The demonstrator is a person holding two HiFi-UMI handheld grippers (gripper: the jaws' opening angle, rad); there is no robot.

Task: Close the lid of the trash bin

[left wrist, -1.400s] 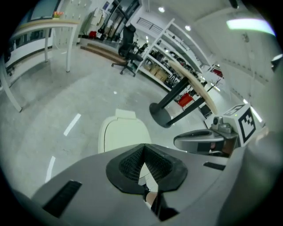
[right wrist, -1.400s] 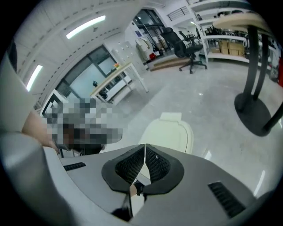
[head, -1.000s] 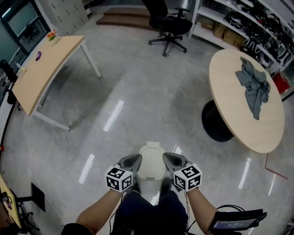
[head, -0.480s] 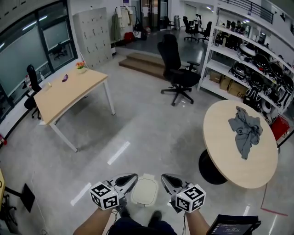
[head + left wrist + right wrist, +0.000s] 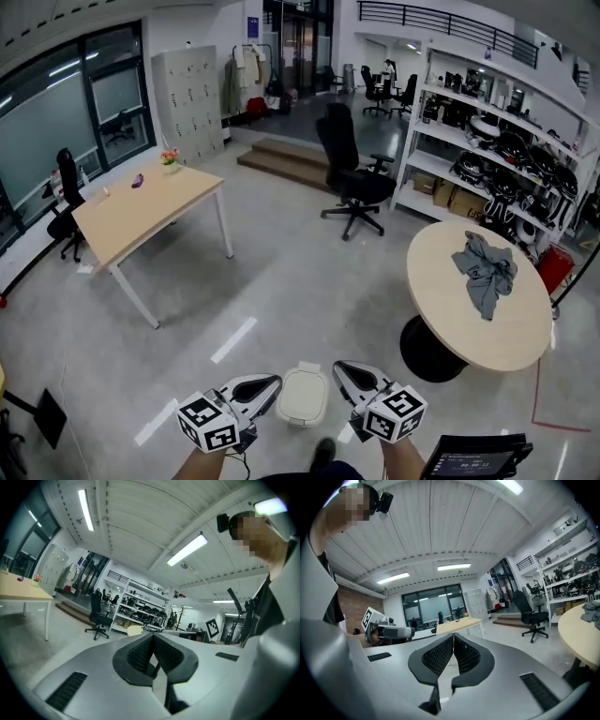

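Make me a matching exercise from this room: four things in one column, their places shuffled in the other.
Things
1. white plastic trash bin
2. crumpled grey cloth
3. black swivel office chair
4. small purple object

Places
A. on the round wooden table
B. on the floor, seen between the left gripper and the right gripper
C. on the rectangular wooden table
D. on the floor beside the white metal shelving

Pairs: 1-B, 2-A, 3-D, 4-C
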